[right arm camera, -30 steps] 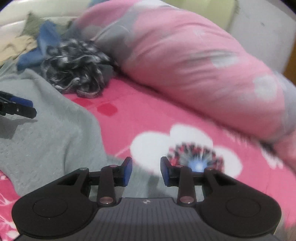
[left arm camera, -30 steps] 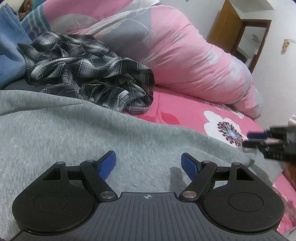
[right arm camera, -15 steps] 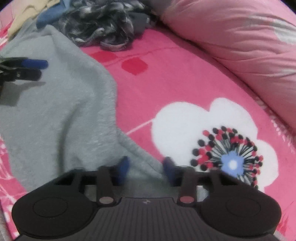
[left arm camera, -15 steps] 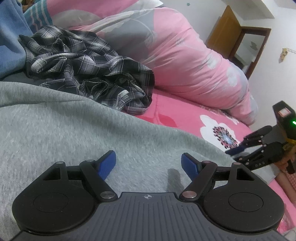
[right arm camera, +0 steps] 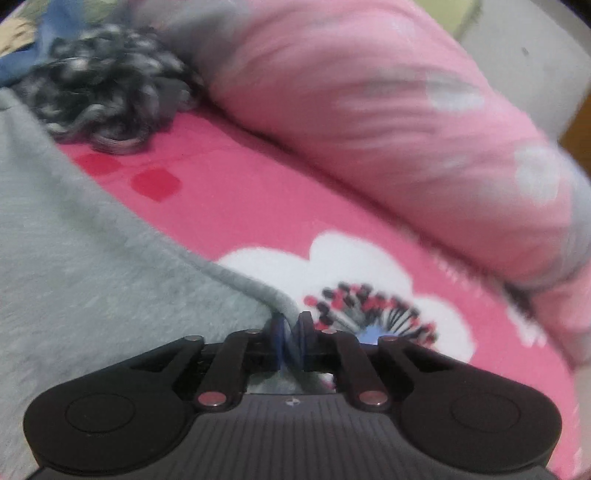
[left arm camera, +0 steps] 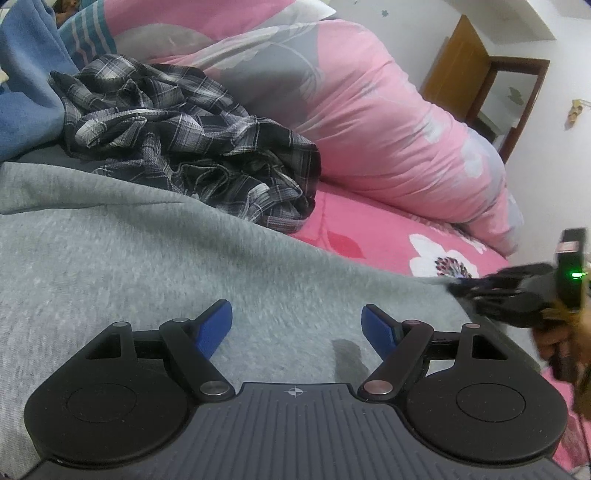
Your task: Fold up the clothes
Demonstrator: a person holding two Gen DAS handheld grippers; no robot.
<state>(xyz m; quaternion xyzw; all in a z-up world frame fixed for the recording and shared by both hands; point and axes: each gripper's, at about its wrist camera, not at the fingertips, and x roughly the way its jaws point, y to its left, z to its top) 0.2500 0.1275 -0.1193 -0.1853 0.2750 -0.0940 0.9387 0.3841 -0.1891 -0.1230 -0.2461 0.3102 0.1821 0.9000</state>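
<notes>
Folding barely begun: the grey sweatshirt [left arm camera: 155, 266] lies spread on the pink floral bed [right arm camera: 258, 206] – right claw [right arm camera: 291, 341] pinching its edge, jaws easing apart, left claw [left arm camera: 295, 328] spread above it, empty – plaid shirt [left arm camera: 192, 147] still crumpled behind.

A bed fills most of both views, covered by a bright pink sheet [right arm camera: 236, 206] printed with red squares and a large white flower [right arm camera: 354, 280] with a dark, dotted centre. A big rolled pink quilt [left arm camera: 373, 122] with grey and white patches lies along the far side, from 11 o'clock to 3 o'clock in the left view. Behind it stands a plain white wall [left arm camera: 406, 33]. At 2 o'clock a light brown wooden cabinet [left arm camera: 458, 70] sits beside a dark wood-framed opening [left arm camera: 517, 66]. Small marks dot the wall. The light is soft and even, indoors.
</notes>
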